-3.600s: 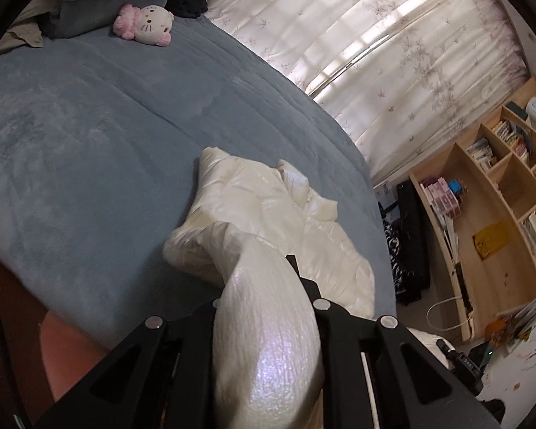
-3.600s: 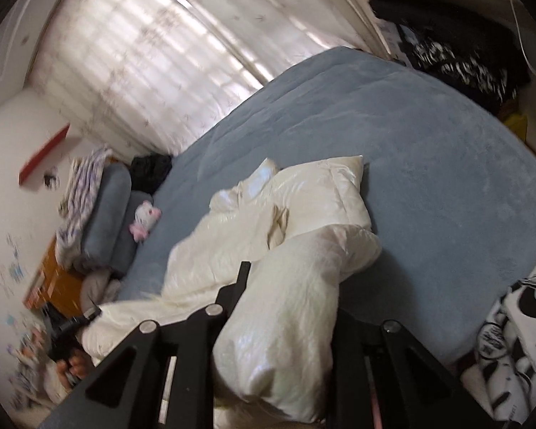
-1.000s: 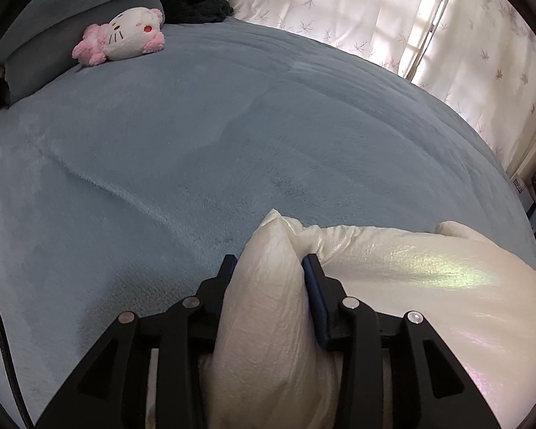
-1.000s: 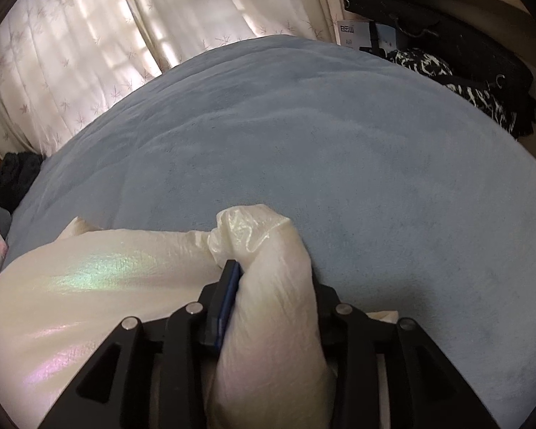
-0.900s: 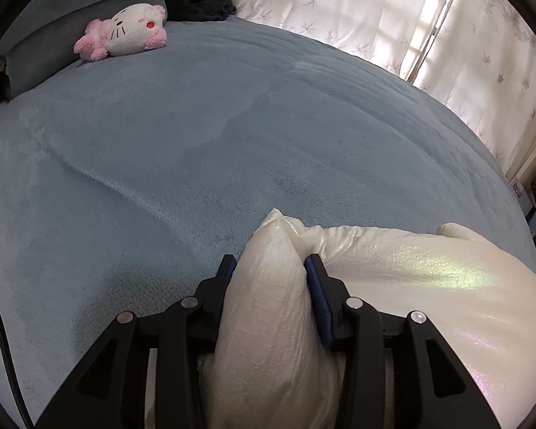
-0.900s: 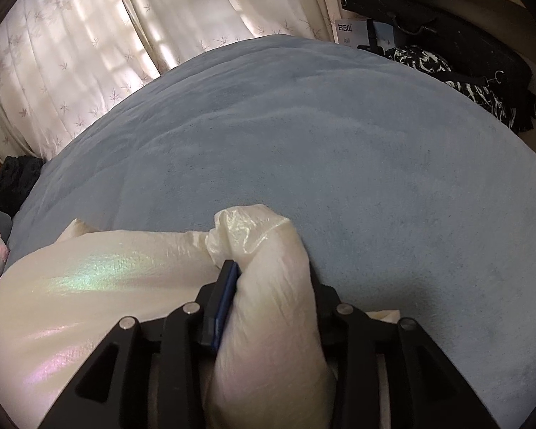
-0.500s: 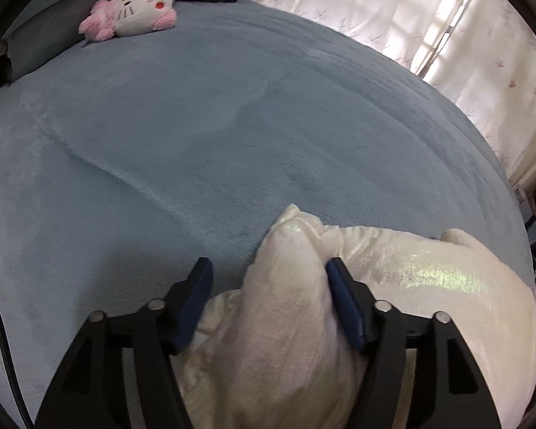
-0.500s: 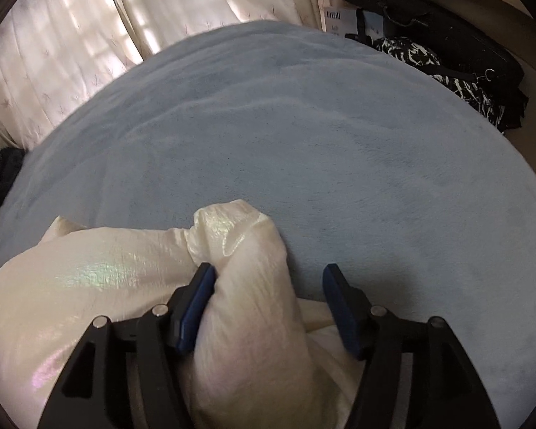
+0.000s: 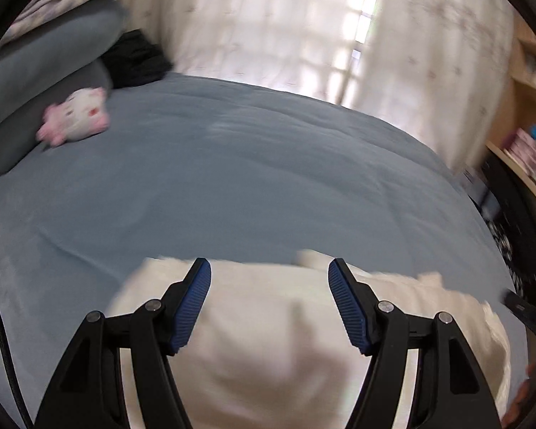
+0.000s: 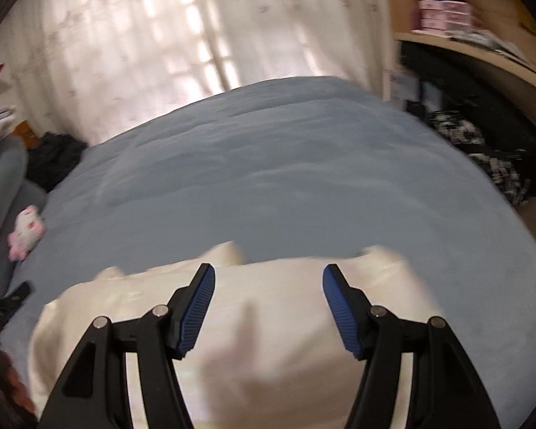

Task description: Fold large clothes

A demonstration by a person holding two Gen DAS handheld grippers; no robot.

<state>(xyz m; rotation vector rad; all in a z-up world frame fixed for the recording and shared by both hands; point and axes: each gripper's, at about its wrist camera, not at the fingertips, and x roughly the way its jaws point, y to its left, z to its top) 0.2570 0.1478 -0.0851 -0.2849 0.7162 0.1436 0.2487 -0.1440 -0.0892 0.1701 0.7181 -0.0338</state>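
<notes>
Left tongs (image 9: 269, 268): I read them as spread wide, blue ribbed pads (image 9: 193, 304) well apart, nothing between them. They sit above the garment; I cannot tell whether the tips touch the fabric.

Right tongs (image 10: 268, 271): likewise wide, blue pads (image 10: 339, 312) clear of each other, gripping nothing. Same doubt about contact with the cloth below.

Garment: a white puffy jacket (image 9: 275, 339) with a faint pearly sheen, lying on the bed at the near edge of both views. In the right wrist view the jacket (image 10: 253, 329) fills the lower frame beneath and between the fingers. Two small corners of it stick up along its far edge. Its exact fold state is not readable; both frames are motion-blurred.

Bed (image 9: 268, 178): covered in a blue-grey fleece blanket, stretching away beyond the jacket.

Plush toy (image 9: 75, 115): pink and white, at the far left of the bed, resting against a grey pillow (image 9: 46, 68). Well apart from the jacket.

Dark clothing (image 9: 134, 59): a black heap at the head of the bed, beside the pillow.

Curtains (image 9: 303, 28): pale, backlit, behind the bed.

Shelving (image 10: 482, 46): wooden, to the right, with pink boxes (image 10: 445, 12) on it.
</notes>
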